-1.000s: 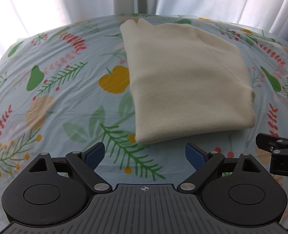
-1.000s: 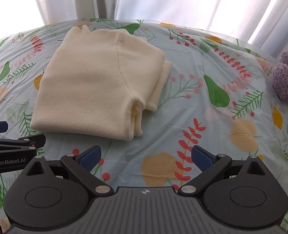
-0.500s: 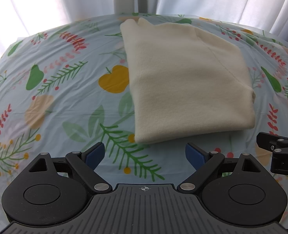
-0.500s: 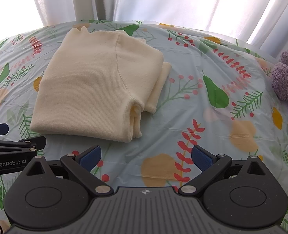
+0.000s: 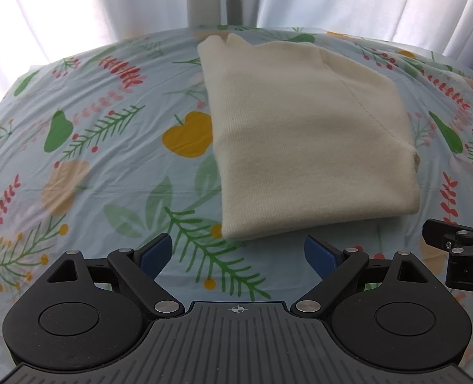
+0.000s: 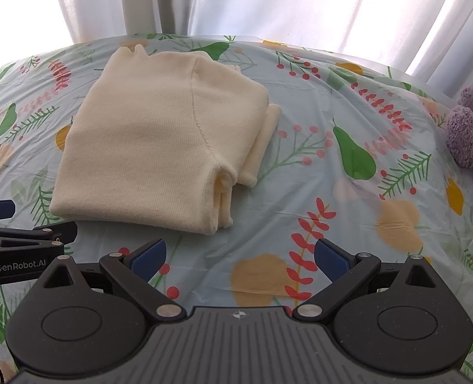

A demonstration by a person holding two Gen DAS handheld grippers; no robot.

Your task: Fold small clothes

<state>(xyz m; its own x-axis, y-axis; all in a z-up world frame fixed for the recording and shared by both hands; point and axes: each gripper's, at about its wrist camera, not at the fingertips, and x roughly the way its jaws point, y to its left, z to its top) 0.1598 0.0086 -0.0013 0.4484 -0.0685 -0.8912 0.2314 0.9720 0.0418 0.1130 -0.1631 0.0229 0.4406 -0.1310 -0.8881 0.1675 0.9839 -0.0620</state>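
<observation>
A cream knit sweater lies neatly folded on a fruit-patterned tablecloth; left gripper and right gripper both hover empty, jaws apart.

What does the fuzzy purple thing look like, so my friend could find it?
Start at the tablecloth printed with fruit and leaves, which covers the whole table. Go from the folded cream sweater to the far right edge, below the white curtain. The purple plush there is the only fuzzy, lumpy, purple thing; it is partly cut off by the picture's edge.

Folded sweater on tablecloth, plush toy rightward
</observation>
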